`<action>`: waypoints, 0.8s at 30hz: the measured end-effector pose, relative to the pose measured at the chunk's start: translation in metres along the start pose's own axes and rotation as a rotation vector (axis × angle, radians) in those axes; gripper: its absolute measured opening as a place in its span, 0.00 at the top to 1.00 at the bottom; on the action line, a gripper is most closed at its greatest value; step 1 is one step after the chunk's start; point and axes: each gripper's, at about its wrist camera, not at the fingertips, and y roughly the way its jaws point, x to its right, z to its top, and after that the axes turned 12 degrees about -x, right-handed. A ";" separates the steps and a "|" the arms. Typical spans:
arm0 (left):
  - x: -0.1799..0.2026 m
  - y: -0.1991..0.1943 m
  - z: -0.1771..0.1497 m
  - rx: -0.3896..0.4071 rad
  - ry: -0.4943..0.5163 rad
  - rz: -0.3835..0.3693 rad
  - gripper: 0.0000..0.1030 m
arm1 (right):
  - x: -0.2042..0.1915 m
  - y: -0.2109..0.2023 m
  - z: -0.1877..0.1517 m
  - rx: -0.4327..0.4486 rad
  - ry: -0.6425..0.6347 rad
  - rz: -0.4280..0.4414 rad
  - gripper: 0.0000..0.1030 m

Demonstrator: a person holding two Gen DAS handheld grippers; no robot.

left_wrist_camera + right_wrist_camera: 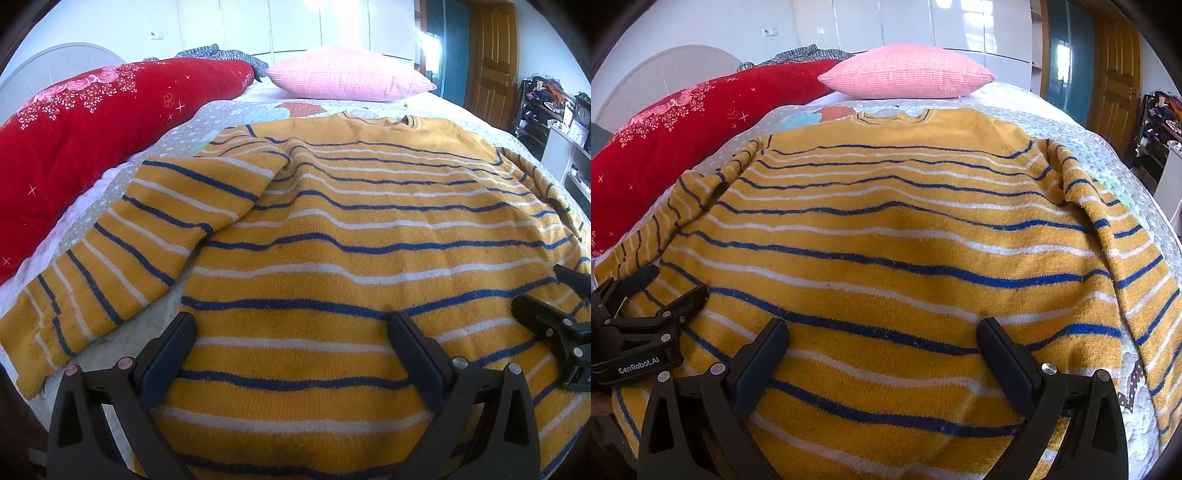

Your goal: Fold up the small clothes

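A yellow sweater (332, 236) (886, 236) with blue and white stripes lies flat on the bed, collar far from me and hem nearest. One sleeve (122, 254) spreads out to the left, while the other sleeve (1137, 266) lies along the right side. My left gripper (291, 321) is open over the lower left of the sweater body, gripping nothing. Beside it, over the lower right part, my right gripper (882, 325) is open too. Each gripper shows in the other's view: the right gripper (550, 291) at the right edge, the left gripper (668, 288) at the left edge.
A red flowered quilt (92, 136) runs along the left of the bed. A pink pillow (347, 75) and a grey plaid garment (225, 55) lie at the far end. The pale bedspread (1100, 147) shows around the sweater. A wooden door (491, 70) and cluttered shelves (546, 107) stand at right.
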 end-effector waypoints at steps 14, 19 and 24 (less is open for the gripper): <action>-0.004 -0.017 -0.002 -0.031 0.001 -0.045 0.00 | 0.001 -0.006 -0.001 0.002 0.006 0.022 0.00; -0.026 -0.064 -0.027 0.007 -0.045 -0.076 0.00 | 0.013 -0.017 -0.008 -0.079 0.019 0.123 0.00; -0.060 -0.076 -0.056 -0.046 -0.134 -0.155 0.00 | 0.031 -0.078 -0.055 0.020 0.061 0.189 0.15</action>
